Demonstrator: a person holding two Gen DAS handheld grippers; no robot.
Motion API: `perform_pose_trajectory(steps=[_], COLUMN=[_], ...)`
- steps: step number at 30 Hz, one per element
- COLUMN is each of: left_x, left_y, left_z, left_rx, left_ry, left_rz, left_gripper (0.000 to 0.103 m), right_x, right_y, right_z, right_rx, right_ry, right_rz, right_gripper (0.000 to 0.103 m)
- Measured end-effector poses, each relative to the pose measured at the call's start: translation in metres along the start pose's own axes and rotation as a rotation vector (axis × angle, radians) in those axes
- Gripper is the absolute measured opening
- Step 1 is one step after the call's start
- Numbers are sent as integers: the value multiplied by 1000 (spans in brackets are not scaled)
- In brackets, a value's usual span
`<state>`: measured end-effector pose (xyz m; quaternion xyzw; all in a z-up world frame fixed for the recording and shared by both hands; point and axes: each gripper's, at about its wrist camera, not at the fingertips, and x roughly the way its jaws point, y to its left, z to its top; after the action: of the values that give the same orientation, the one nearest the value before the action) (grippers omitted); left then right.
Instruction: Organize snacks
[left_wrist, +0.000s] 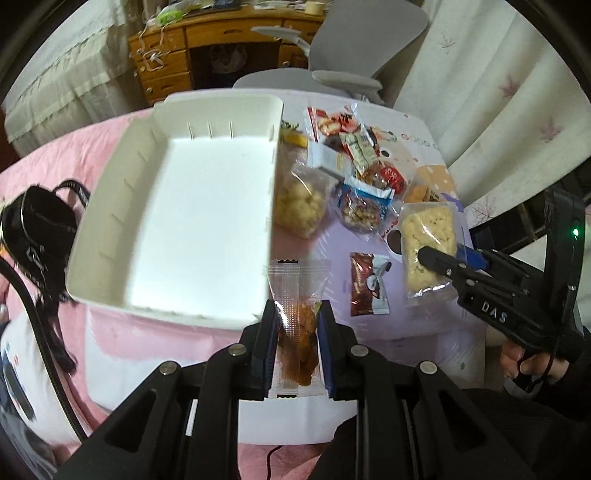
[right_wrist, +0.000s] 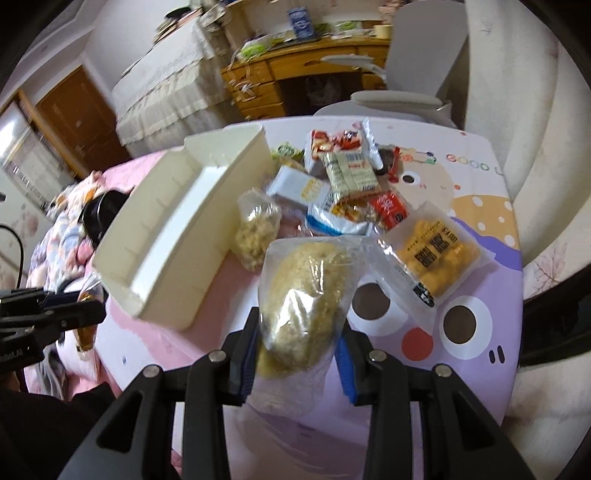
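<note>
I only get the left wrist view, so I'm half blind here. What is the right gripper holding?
Observer: The right gripper is shut on a clear bag of pale rice cake.
Operator: Anything hidden behind the snack pile?
Observer: A flat orange snack bag with black lettering lies right of the pile, in full view.
Operator: Anything beyond the white tray?
Observer: Past the white tray, a brown door stands at the far left.
</note>
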<state>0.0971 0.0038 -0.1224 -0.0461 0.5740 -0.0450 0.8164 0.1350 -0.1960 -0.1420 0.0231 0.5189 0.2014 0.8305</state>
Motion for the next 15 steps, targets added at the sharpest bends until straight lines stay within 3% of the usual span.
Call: perform_pose_trajectory(steps=[15], left_x=[-34], left_y=[92], left_z=[42], left_rx=[134], left_ry=[-90], left_rz=[-64], left_gripper=[19], right_x=[-15], right_y=[85], right_z=[24], right_rx=[118], right_ry=[-167], right_rz=[-112], right_gripper=[37])
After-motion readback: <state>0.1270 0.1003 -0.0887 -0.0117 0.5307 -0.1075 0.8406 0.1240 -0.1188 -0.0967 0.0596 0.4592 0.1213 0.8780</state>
